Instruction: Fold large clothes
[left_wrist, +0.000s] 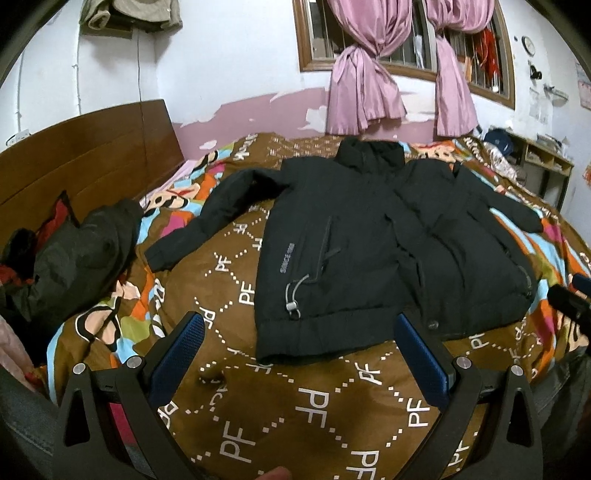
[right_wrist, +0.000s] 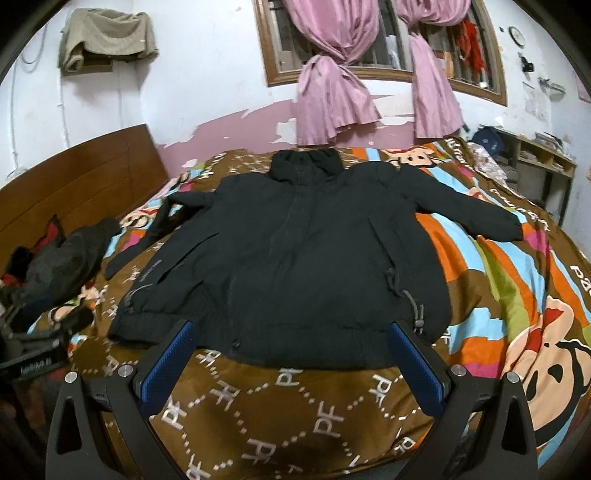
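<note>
Black jacket (right_wrist: 295, 266) lies flat, sleeves spread (nothing folded yet); left gripper (left_wrist: 299, 354) and right gripper (right_wrist: 291, 354) hover wide, empty

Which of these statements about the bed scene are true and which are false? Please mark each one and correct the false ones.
1. The black jacket lies spread out on the patterned bedcover. True.
2. The right gripper has its jaws shut on the jacket hem. False: the jaws stand open and hold nothing.
3. Both sleeves are already folded over the chest. False: each sleeve lies stretched out to its side.
4. The left gripper is open, near the jacket's lower edge. True.
5. The curtains at the window are green. False: they are pink.
6. A dark heap of other clothes lies by the wooden headboard. True.
</note>
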